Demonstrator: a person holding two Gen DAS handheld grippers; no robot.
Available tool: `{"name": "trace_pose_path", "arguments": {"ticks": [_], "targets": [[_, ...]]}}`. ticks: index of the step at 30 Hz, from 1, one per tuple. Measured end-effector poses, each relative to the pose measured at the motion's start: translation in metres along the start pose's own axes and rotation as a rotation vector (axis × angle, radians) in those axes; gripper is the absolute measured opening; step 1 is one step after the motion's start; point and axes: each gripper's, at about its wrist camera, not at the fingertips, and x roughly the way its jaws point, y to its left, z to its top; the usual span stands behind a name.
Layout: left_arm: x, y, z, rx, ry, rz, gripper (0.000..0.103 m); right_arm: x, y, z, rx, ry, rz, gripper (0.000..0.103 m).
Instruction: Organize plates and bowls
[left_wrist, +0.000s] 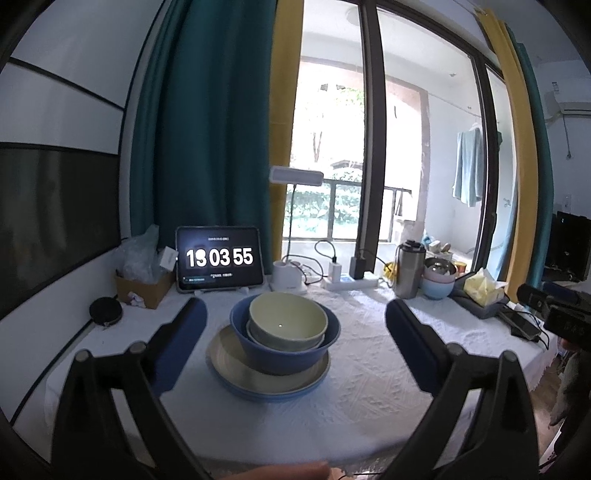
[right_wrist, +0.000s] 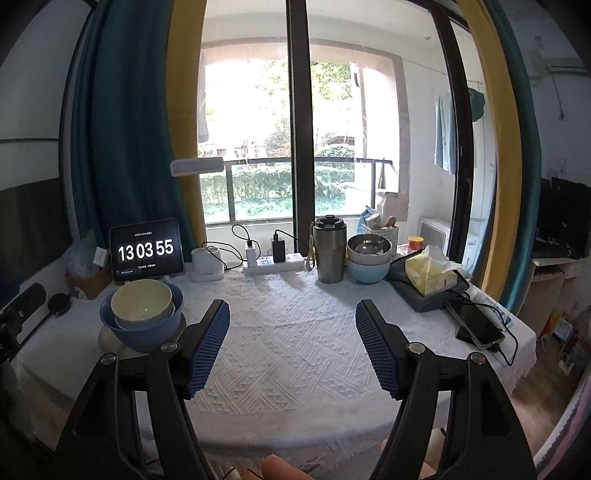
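Observation:
A pale green bowl (left_wrist: 288, 317) sits nested in a dark blue bowl (left_wrist: 284, 354), which stands on a beige plate (left_wrist: 236, 365) over a blue plate (left_wrist: 258, 394) on the white tablecloth. My left gripper (left_wrist: 295, 310) is open, its blue pads (left_wrist: 184, 343) standing wide on either side of the stack without touching it. In the right wrist view the same stack (right_wrist: 142, 314) stands at the left. My right gripper (right_wrist: 292, 308) is open over bare cloth, with nothing between its fingers.
Along the back stand a tablet clock (right_wrist: 146, 251), a lamp base (right_wrist: 207, 266), a power strip (right_wrist: 273, 264), a steel tumbler (right_wrist: 328, 249) and stacked bowls (right_wrist: 368, 258). A tissue pack (right_wrist: 430, 271) and phone (right_wrist: 478, 325) lie at the right. The table's front edge is close.

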Motion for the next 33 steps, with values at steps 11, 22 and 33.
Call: {"name": "trace_pose_path", "arguments": {"ticks": [11, 22, 33], "targets": [[0.0, 0.0008, -0.0007, -0.005, 0.002, 0.002, 0.098, 0.0015, 0.0022, -0.001, -0.007, 0.008, 0.008, 0.074], [-0.0001, 0.0006, -0.0006, -0.005, 0.003, 0.002, 0.098, 0.0016, 0.0033, -0.0016, -0.011, 0.008, 0.009, 0.074], [-0.0006, 0.0, -0.0021, -0.006, 0.006, 0.0, 0.098, 0.0042, 0.002, -0.0045, -0.013, 0.012, 0.012, 0.074]]}}
